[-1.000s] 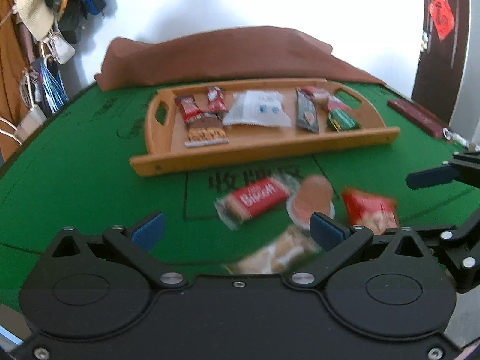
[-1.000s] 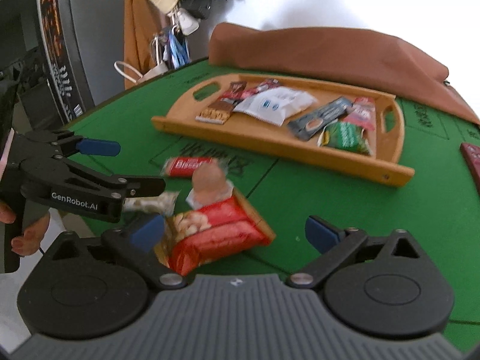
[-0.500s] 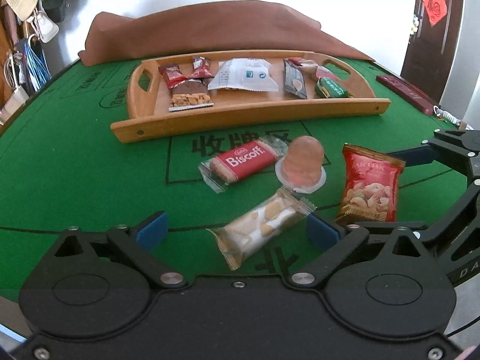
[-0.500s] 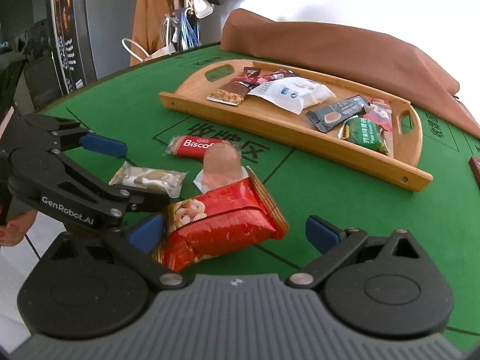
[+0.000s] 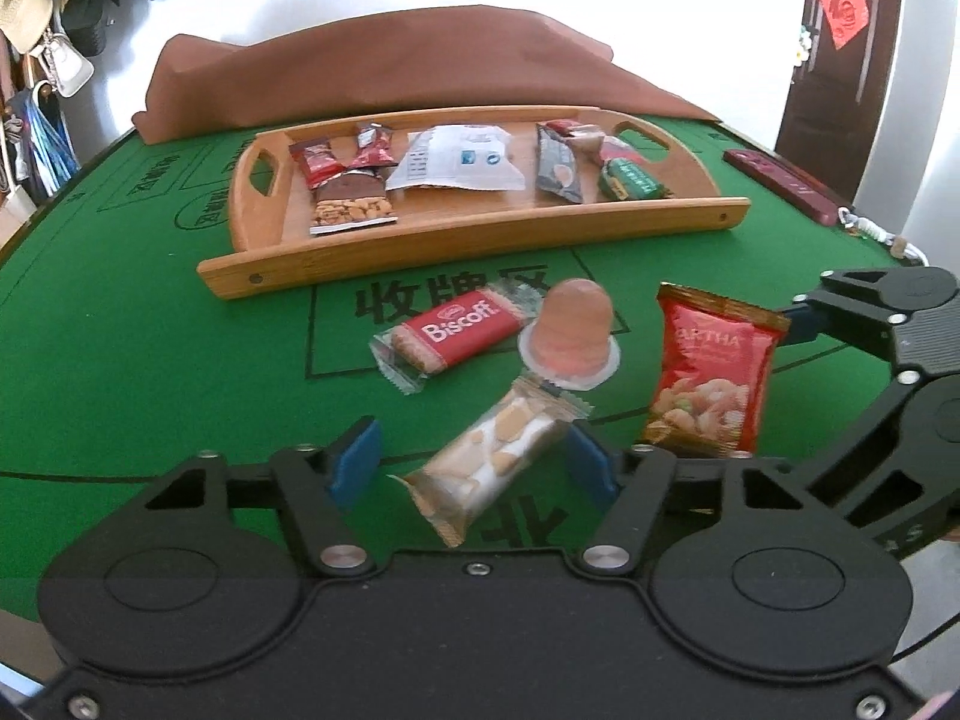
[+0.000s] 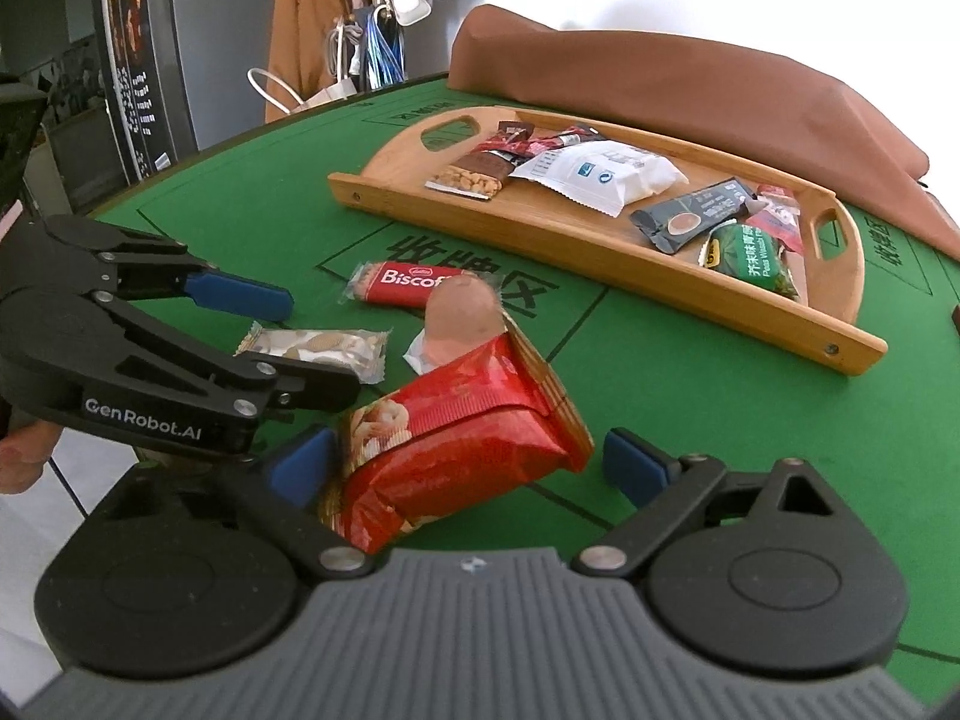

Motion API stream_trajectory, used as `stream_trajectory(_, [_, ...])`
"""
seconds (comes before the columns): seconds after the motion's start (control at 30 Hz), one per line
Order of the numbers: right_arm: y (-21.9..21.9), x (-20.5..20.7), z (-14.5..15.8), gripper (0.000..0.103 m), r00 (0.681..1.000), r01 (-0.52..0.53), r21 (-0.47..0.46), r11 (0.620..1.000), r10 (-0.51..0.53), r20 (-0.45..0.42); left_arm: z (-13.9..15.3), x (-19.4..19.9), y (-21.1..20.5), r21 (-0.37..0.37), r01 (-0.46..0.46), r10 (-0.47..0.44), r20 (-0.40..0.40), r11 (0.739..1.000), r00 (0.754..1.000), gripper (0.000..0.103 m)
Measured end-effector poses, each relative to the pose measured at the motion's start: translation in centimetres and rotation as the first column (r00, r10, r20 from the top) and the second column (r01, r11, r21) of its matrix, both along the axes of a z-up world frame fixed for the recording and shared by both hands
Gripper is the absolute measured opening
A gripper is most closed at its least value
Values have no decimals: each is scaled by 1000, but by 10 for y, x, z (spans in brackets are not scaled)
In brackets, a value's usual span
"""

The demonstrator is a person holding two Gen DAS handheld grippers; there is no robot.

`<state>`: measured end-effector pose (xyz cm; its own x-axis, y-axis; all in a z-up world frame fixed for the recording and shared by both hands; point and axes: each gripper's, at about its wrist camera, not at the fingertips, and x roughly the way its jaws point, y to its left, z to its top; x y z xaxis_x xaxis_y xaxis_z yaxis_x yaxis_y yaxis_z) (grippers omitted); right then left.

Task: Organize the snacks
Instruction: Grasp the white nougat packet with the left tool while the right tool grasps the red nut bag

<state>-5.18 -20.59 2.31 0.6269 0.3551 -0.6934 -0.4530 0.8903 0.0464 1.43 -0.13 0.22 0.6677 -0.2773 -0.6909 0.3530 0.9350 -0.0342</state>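
A wooden tray [image 5: 480,240] [image 6: 540,222] holding several snack packets stands on the green table. In front of it lie a red Biscoff packet [image 5: 456,330] [image 6: 408,285], a pink jelly cup [image 5: 570,336] [image 6: 462,315], a clear cracker packet [image 5: 498,456] [image 6: 318,348] and a red nut bag [image 5: 708,372] [image 6: 456,438]. My left gripper [image 5: 474,462] [image 6: 300,348] is open, its fingers on either side of the cracker packet. My right gripper [image 6: 474,468] is open around the red nut bag; one finger [image 5: 810,324] shows behind the bag.
A brown cloth [image 5: 390,72] lies behind the tray. A dark red flat box [image 5: 780,183] sits at the table's right edge. Bags and keys [image 6: 384,0] hang at the back left. A door [image 5: 840,60] stands at the right.
Both grippers have moved in low over the table. The cracker packet now sits between my left fingers and the red nut bag between my right fingers; the left fingers have narrowed slightly.
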Motion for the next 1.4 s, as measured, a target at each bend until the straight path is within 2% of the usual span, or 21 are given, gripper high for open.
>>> stream_trajectory(0.1, [2,1,0,99,1000,1,-5,1000,-1,-1,2,-3,-4,-1,20,-20,0,1000,1000,44])
stream_trajectory(0.3, [6,3,-1,98,1000,11,-20,1000,-11,-1,3,-5,-5,-26,25,-25,-14,999,1000,32])
stream_trajectory(0.47, [7,2,2,92,1000,22,-22,1000,-22,-10,5,-4,-4,-47,23,-24,-30,999,999,33])
stream_trajectory(0.57, [3,2,4,91,999,35,-19,999,-35,-15,4,-2,-4,-56,8,-9,-30,998,999,41])
stream_trajectory(0.7, [-6,0,7,91,998,64,-17,998,-64,-9,4,2,-7,-46,-3,1,-27,999,1000,48])
stream_trajectory(0.87, [-18,1,9,91,993,119,-20,993,-119,-5,3,5,-14,-16,-11,11,-17,1000,1000,48])
stream_trajectory(0.97, [-27,4,8,91,988,150,-8,989,-151,-16,3,6,-15,-21,-9,8,-18,1000,1000,41])
stream_trajectory(1.03, [-33,4,9,91,986,163,11,987,-162,-30,4,5,-16,-36,-6,5,-24,999,1000,23])
stream_trajectory(1.4, [-27,6,5,91,983,175,44,984,-173,-59,13,3,-17,-42,-26,26,6,999,1000,19])
